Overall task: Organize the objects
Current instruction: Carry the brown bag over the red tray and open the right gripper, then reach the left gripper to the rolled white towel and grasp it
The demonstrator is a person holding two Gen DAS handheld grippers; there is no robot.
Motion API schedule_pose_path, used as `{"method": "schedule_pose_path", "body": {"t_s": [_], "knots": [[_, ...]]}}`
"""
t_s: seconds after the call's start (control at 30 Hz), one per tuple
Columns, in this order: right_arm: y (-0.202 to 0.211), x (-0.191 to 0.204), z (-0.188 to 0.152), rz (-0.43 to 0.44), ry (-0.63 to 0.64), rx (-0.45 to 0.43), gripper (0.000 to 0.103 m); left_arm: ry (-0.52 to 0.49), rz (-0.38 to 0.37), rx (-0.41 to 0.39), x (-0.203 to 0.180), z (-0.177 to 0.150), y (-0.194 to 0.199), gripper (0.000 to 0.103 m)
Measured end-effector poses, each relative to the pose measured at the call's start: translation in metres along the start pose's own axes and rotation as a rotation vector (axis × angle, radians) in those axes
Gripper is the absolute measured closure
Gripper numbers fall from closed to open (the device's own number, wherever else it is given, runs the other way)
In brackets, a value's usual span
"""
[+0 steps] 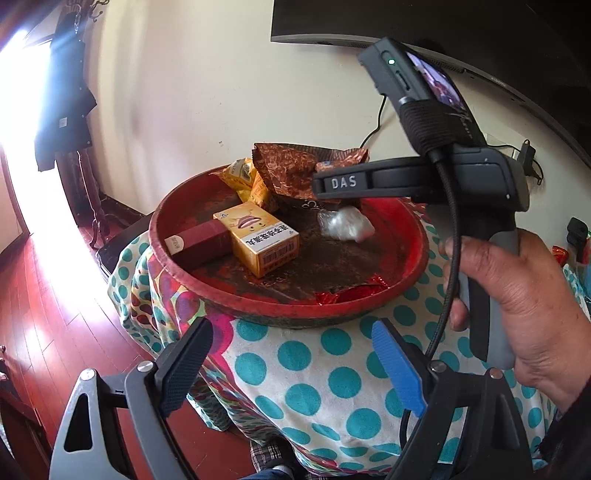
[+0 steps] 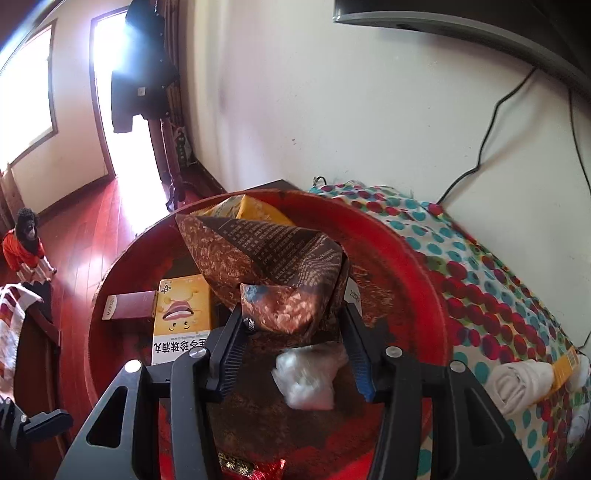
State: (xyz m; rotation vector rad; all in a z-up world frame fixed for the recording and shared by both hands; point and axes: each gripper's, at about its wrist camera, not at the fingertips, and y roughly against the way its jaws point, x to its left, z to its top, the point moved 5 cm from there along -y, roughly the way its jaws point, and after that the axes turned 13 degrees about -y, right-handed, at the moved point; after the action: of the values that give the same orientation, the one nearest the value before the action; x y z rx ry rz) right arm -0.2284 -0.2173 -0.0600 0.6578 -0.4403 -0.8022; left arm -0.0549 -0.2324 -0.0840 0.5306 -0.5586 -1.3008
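A round red tray [image 1: 406, 273] [image 2: 424, 280] sits on a polka-dot cloth [image 1: 295, 373]. In it lie a yellow box [image 1: 258, 236] [image 2: 177, 317], a dark red box [image 1: 199, 242] [image 2: 129, 304], yellow packets [image 1: 243, 177] and a small clear plastic bag [image 1: 347, 223] [image 2: 306, 376]. My right gripper [image 2: 291, 310] [image 1: 325, 184], held by a hand [image 1: 524, 295], is shut on the lower end of a brown foil bag [image 2: 266, 254] [image 1: 291, 166], above the tray's far side. My left gripper [image 1: 291, 365] stands open over the cloth in front of the tray, with nothing between its fingers.
A red foil wrapper [image 1: 347, 293] lies at the tray's near rim. A rolled white cloth with a yellow label [image 2: 524, 380] rests on the table to the right. Cables [image 2: 487, 125] hang down the wall under a screen [image 1: 461, 26]. A dog [image 2: 26, 243] stands on the red floor.
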Motion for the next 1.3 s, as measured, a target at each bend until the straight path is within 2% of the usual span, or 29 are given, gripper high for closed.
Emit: {"method": "schedule_pose_path", "body": {"t_s": [0.07,0.17,0.23,0.37,0.47,0.53,0.67,0.77,0.87,0.97,1.03,1.07,1.2,1.3], "knots": [[0.0,0.001,0.001,-0.007,0.007,-0.005,0.049,0.004,-0.002,0.009,0.0,-0.001,-0.002,0.013],[0.004,-0.002,-0.005,0.008,0.022,0.016,0.025,0.001,-0.001,0.011,-0.002,-0.001,-0.002,0.013],[0.017,-0.006,-0.01,-0.002,0.039,-0.014,0.008,-0.008,0.0,0.009,-0.005,-0.001,-0.002,0.013],[0.052,-0.027,-0.02,-0.043,0.011,-0.074,0.001,-0.025,0.003,-0.004,-0.01,0.002,0.001,0.013],[0.087,-0.07,-0.03,-0.144,-0.067,-0.137,0.001,-0.044,0.0,-0.023,-0.014,0.006,0.004,0.013],[0.1,-0.103,-0.041,-0.216,-0.11,-0.147,0.0,-0.059,-0.006,-0.042,-0.019,0.008,0.007,0.013],[0.121,-0.19,-0.08,-0.415,-0.171,-0.11,0.001,-0.132,-0.061,-0.141,-0.043,0.015,0.022,0.013],[0.142,-0.265,-0.105,-0.505,-0.316,-0.087,0.0,-0.184,-0.096,-0.196,-0.069,0.023,0.027,0.013],[0.154,-0.317,-0.122,-0.567,-0.45,-0.076,0.0,-0.227,-0.153,-0.191,-0.104,0.039,0.021,0.013],[0.17,-0.338,-0.131,-0.542,-0.535,-0.136,0.0,-0.323,-0.155,-0.181,-0.148,0.067,0.014,0.013],[0.167,-0.347,-0.135,-0.525,-0.57,-0.14,0.0,-0.336,-0.22,-0.178,-0.172,0.091,0.001,0.013],[0.165,-0.351,-0.14,-0.527,-0.586,-0.141,0.0,-0.338,-0.229,-0.177,-0.18,0.103,-0.008,0.013],[0.175,-0.352,-0.142,-0.501,-0.616,-0.183,0.0,-0.41,-0.191,-0.121,-0.207,0.139,-0.054,0.013],[0.173,-0.353,-0.143,-0.495,-0.639,-0.166,0.0,-0.498,-0.167,-0.073,-0.226,0.149,-0.088,0.013]]}}
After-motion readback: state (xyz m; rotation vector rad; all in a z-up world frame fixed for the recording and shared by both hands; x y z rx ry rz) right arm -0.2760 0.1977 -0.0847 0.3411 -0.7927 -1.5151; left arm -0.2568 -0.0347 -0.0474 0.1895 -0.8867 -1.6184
